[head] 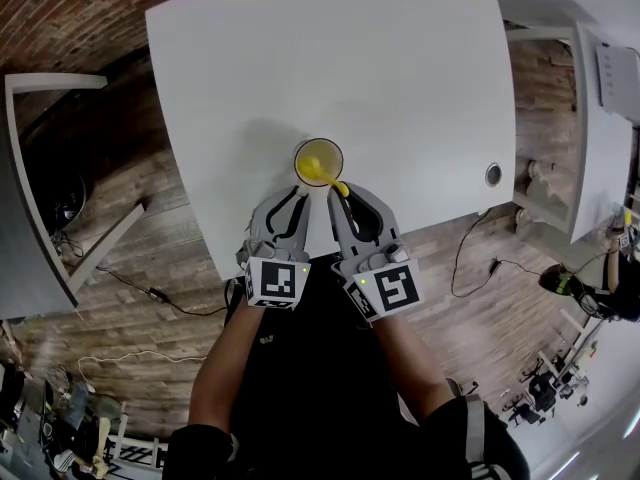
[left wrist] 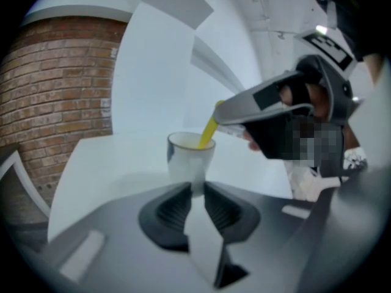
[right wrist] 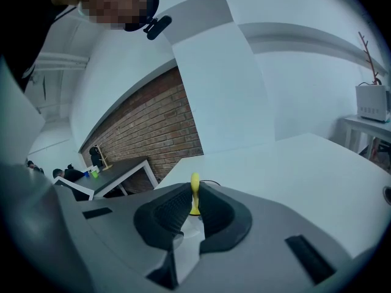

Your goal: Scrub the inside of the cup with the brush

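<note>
Cup (head: 318,162) (left wrist: 190,157) upright near the front edge of the white table (head: 400,78), a side desk (head: 600,138) to the right; left gripper (head: 297,196) pinches the cup's near side in narrow jaws. Right gripper (head: 342,194) clamps the yellow brush (head: 330,176) (left wrist: 208,133) (right wrist: 195,194), its long axis slanting down into the cup

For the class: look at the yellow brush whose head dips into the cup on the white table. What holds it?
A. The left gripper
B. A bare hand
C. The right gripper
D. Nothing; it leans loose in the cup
C: in the right gripper view the brush handle sits pinched between the fingers of the right gripper, and the head view shows its head inside the cup.
</note>
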`<state>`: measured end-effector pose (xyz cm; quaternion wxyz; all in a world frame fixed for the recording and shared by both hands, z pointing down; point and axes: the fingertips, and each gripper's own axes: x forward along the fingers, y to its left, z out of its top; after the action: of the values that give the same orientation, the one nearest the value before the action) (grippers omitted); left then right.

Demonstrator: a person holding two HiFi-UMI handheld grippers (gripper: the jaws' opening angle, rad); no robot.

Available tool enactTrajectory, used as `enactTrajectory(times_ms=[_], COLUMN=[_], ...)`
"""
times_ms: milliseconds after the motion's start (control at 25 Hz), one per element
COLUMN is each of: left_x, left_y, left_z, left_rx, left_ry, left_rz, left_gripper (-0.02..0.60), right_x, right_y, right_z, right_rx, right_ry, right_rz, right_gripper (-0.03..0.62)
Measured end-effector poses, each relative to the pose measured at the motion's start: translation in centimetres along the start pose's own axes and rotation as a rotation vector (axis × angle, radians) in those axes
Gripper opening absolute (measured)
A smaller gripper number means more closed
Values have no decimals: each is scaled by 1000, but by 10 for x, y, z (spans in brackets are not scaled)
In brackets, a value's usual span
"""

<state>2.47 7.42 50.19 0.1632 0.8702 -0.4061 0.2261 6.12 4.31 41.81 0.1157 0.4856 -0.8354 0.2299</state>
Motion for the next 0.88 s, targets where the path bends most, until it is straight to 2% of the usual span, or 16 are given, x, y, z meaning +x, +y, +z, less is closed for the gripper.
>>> enactTrajectory(times_ms=[440, 880], left_x=[1, 1], left_y=[0, -1], left_z=[0, 0], left_rx=[-2, -8], left_ry=[5, 8], left_rz=[8, 11], left_gripper=[64, 64], right_x=[-21, -28], right_y=[6, 3], right_z=[23, 33], right_rx=[-55, -117], right_ry=[-18, 47], right_rz=[-1, -32], right_gripper=[29, 29])
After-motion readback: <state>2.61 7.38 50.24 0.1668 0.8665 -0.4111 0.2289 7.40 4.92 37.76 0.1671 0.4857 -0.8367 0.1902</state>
